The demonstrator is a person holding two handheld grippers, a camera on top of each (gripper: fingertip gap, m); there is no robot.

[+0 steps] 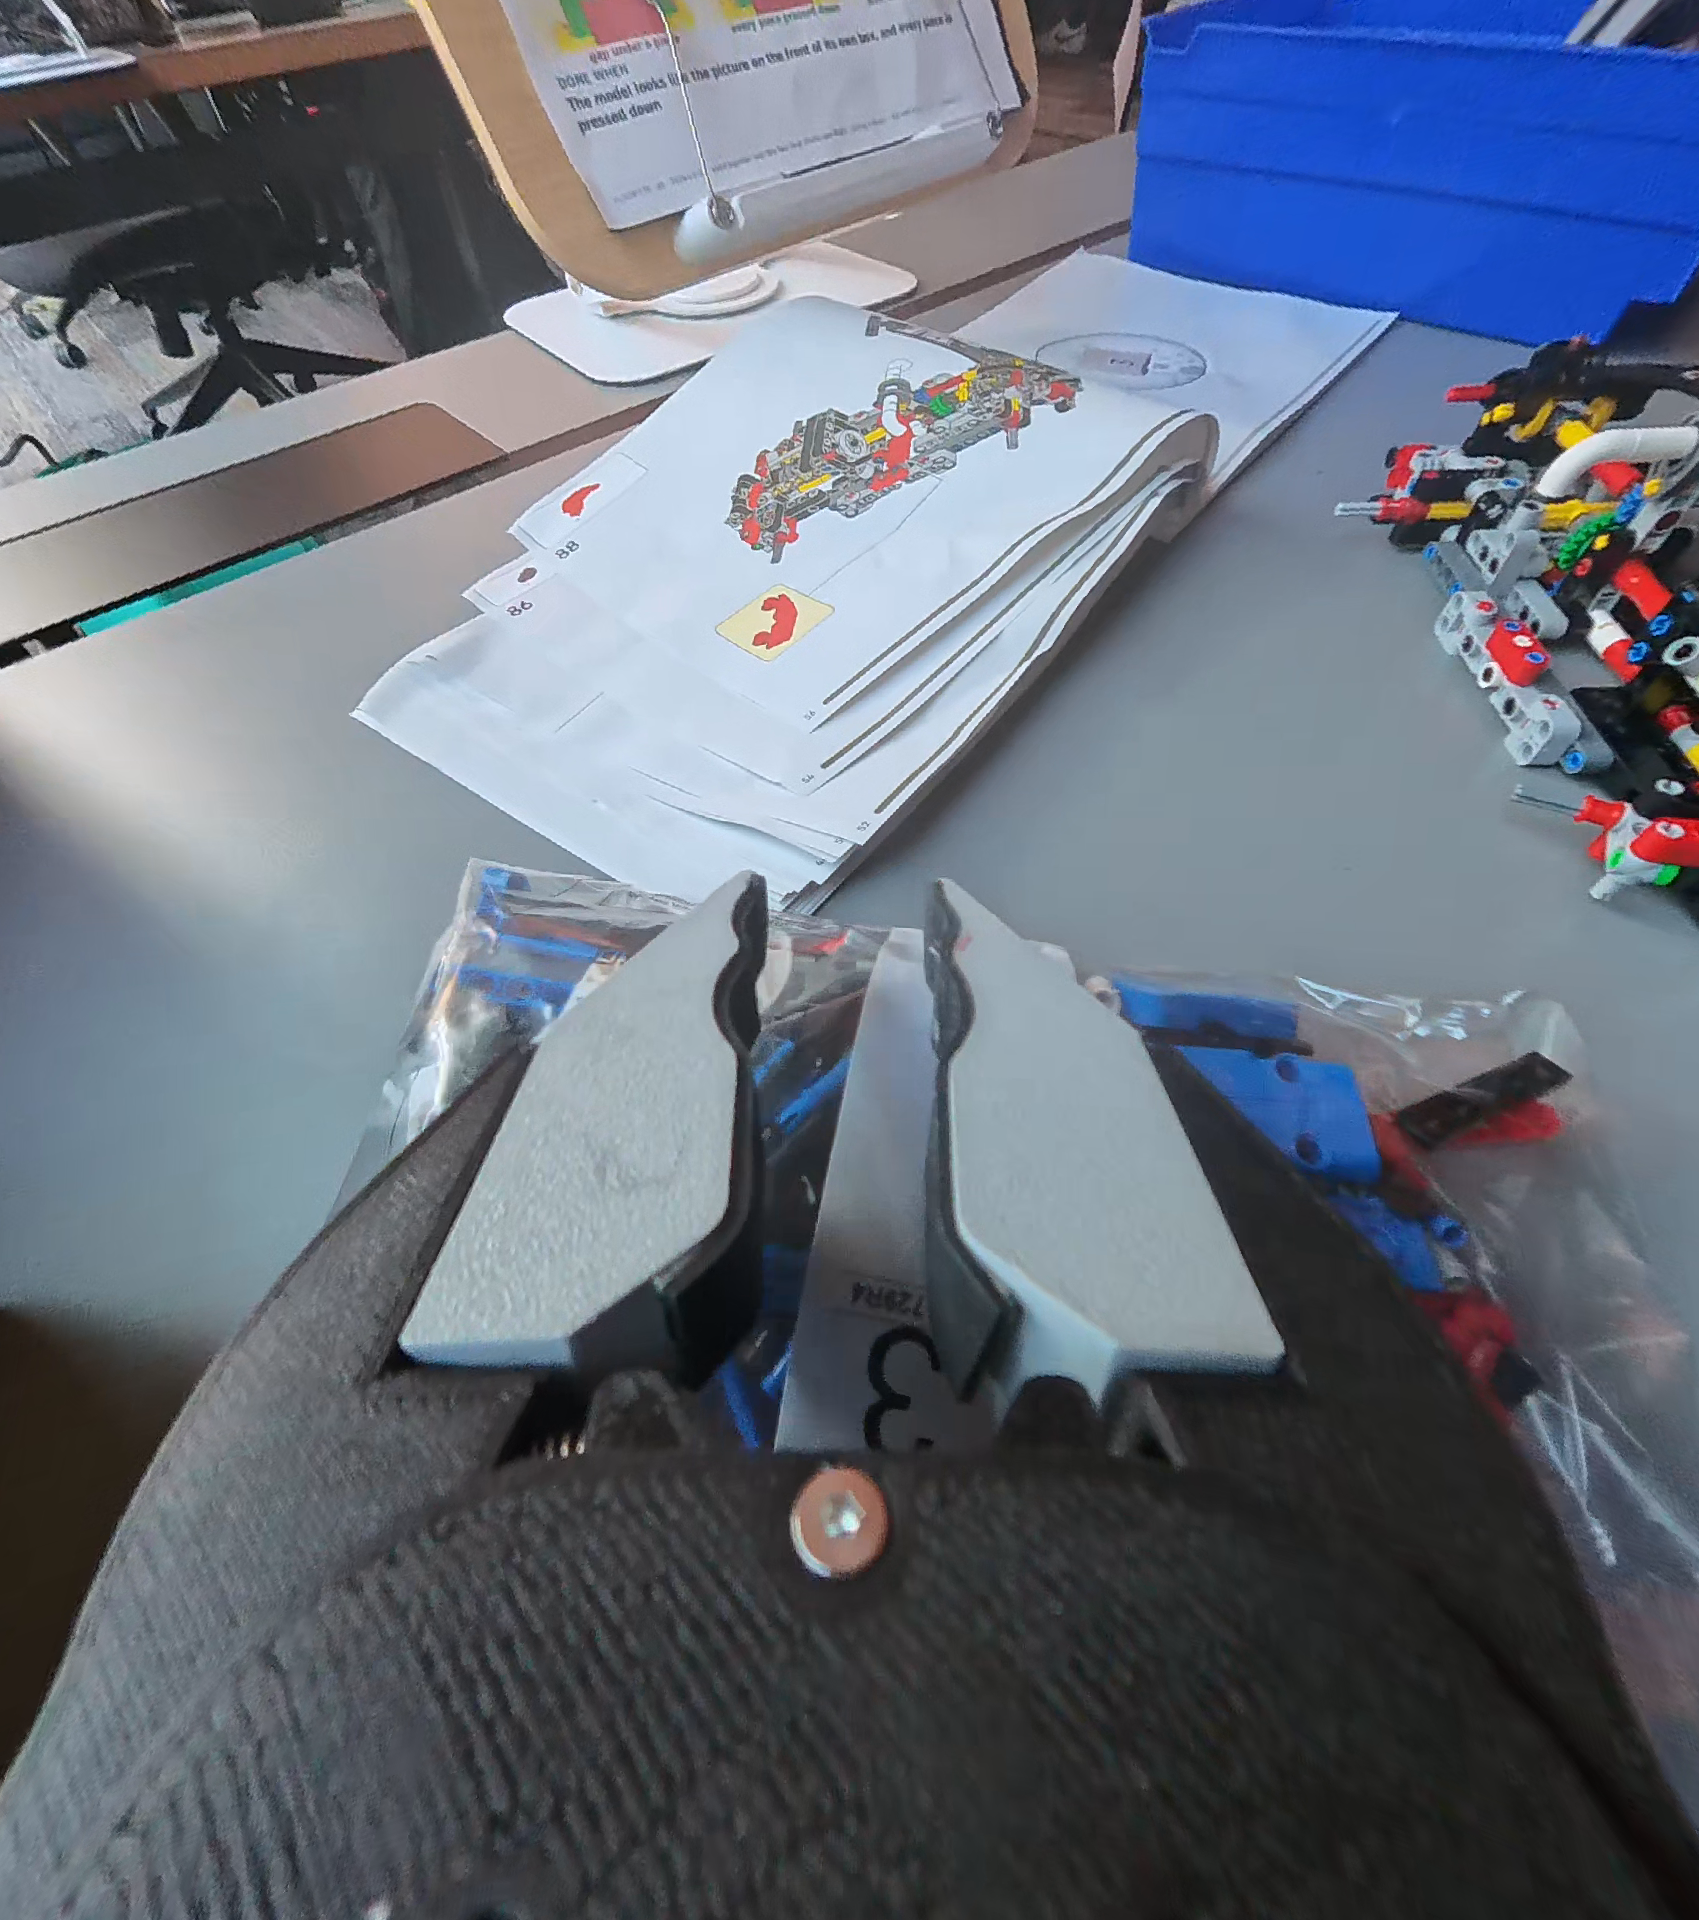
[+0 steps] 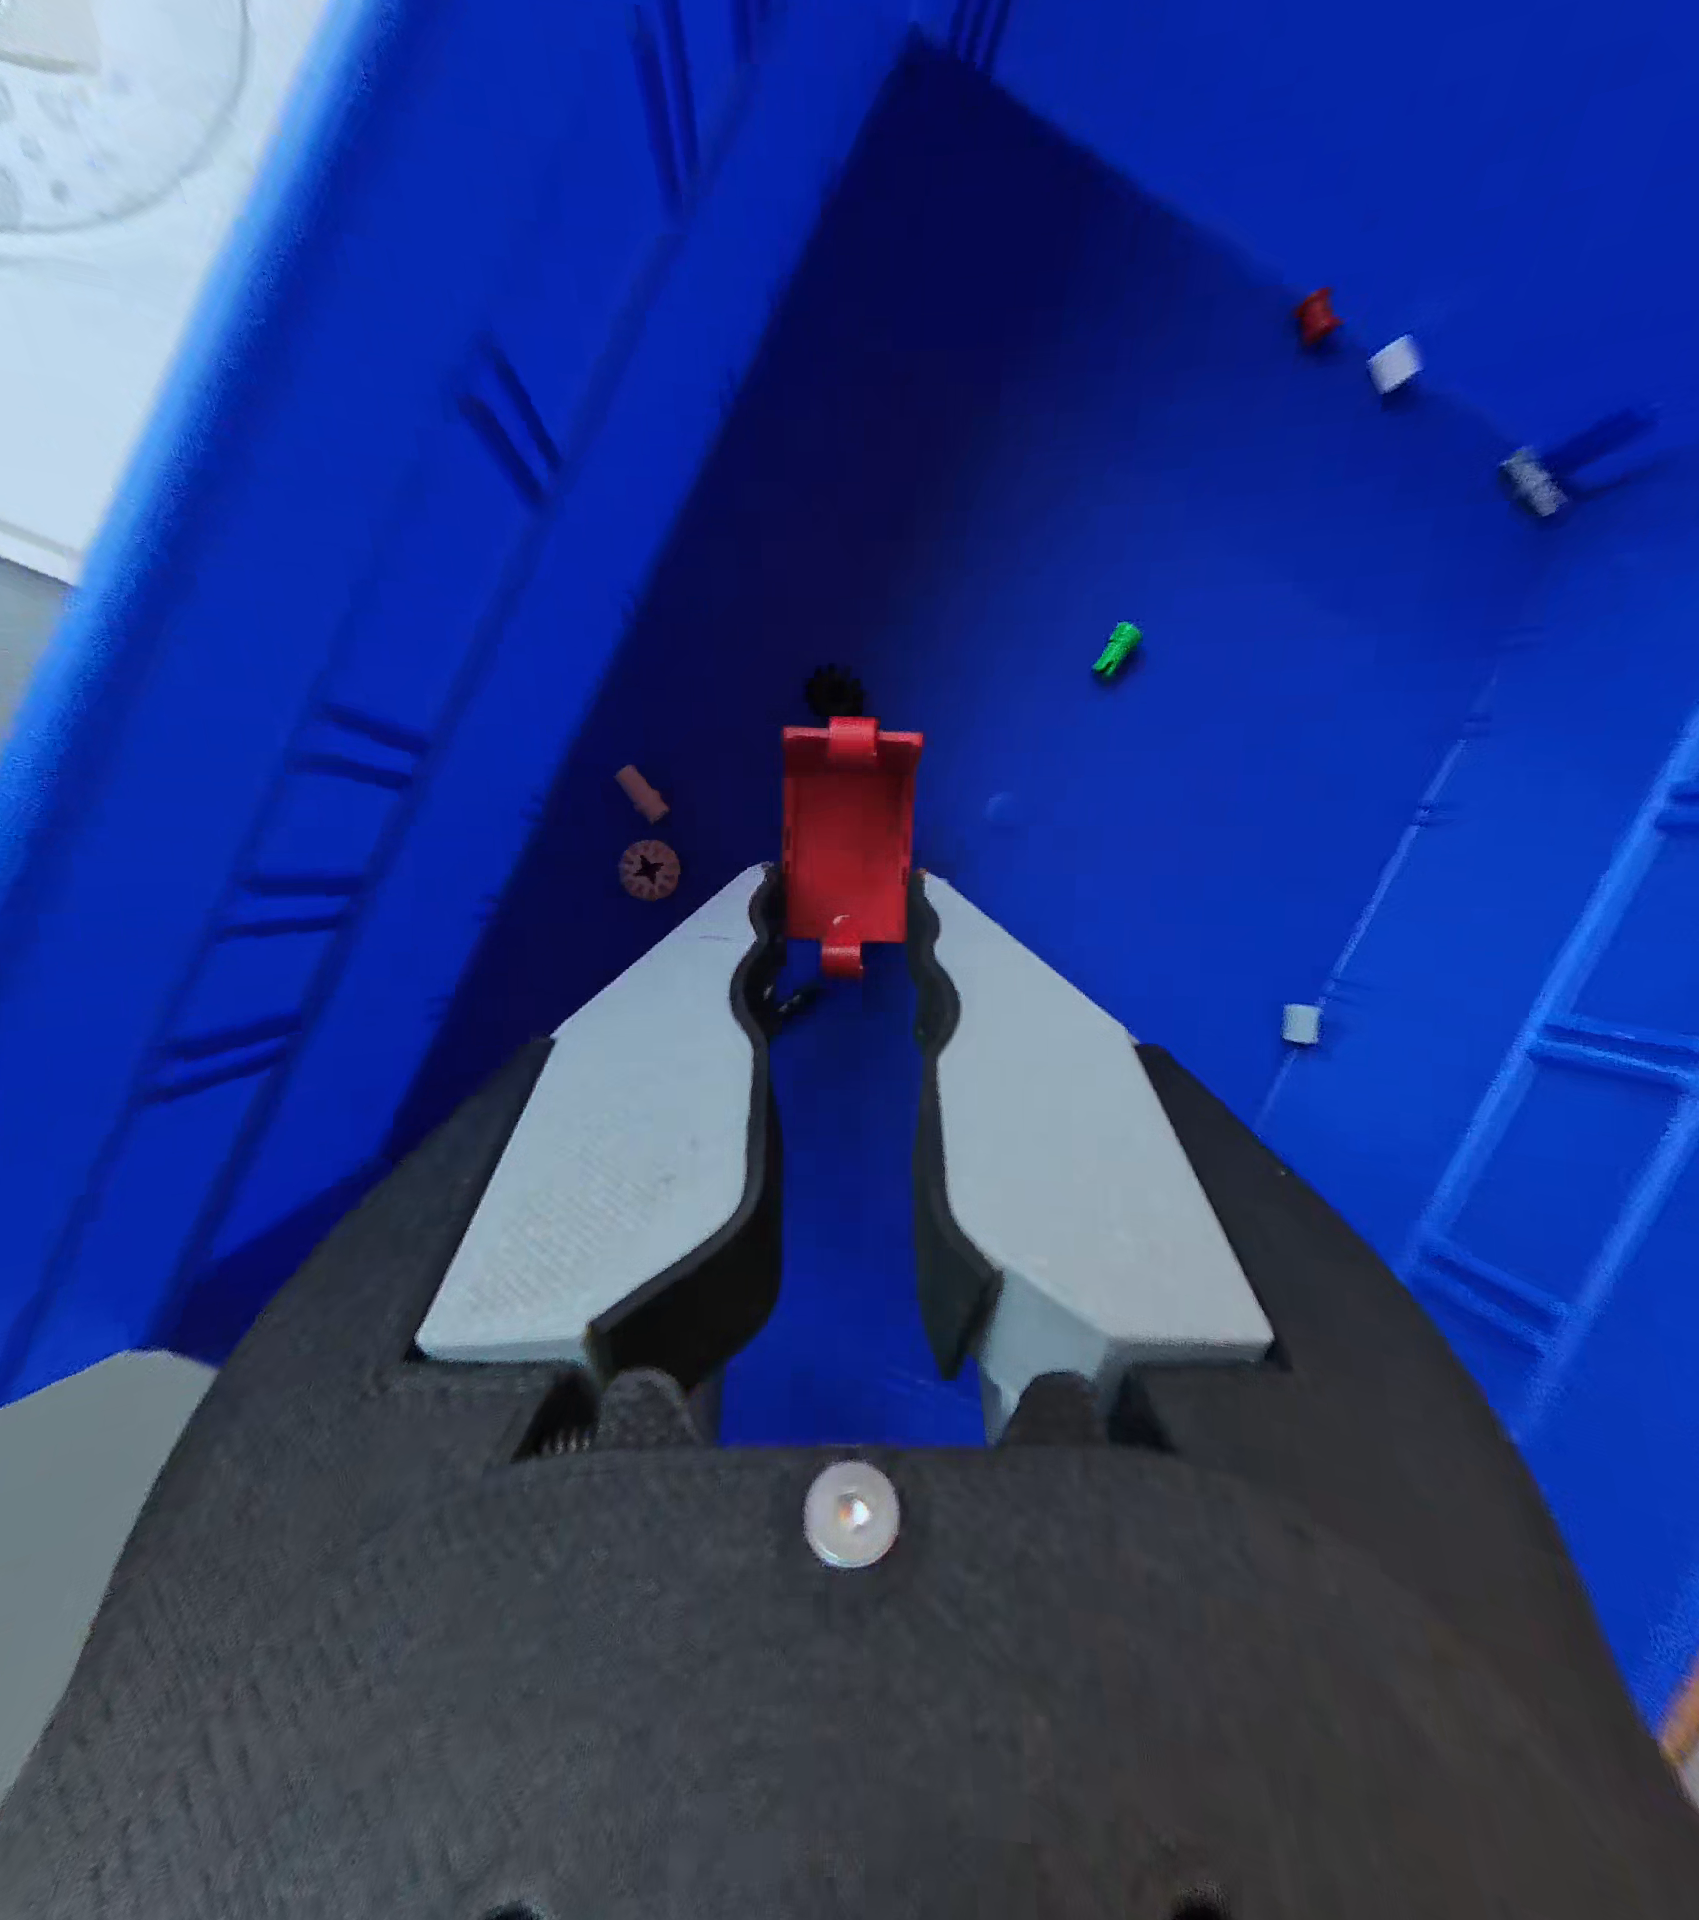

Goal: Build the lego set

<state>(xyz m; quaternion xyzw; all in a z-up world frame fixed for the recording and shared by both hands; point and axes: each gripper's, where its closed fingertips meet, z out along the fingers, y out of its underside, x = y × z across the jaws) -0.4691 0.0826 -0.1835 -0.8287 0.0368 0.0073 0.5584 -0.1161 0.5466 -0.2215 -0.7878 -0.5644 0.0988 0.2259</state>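
In the right wrist view my right gripper [image 2: 843, 883] reaches into a blue bin [image 2: 1240, 312]. Its fingertips are shut on the sides of a red panel piece [image 2: 850, 831], which sticks out forward from the tips. In the left wrist view my left gripper [image 1: 845, 894] is over a clear plastic bag [image 1: 1292, 1101] of blue, red and black bricks that lies on the grey table [image 1: 149, 935]. The jaws stand apart, and the bag's white label strip [image 1: 876, 1143] shows in the gap. No pad presses on the bag.
Loose small parts lie in the bin: a green pin [image 2: 1117, 650], a tan pin [image 2: 641, 792], a round tan gear [image 2: 650, 870], a black gear [image 2: 832, 688]. On the table are an open instruction booklet [image 1: 824, 540], a part-built model [image 1: 1603, 623], the blue bin [image 1: 1427, 166] and a page stand [image 1: 772, 104]. The tips of one gripper are about 60 cm away from the tips of the other. My right gripper is the nearer one to the tan pin [image 2: 641, 792]: about 4 cm, against 55 cm.
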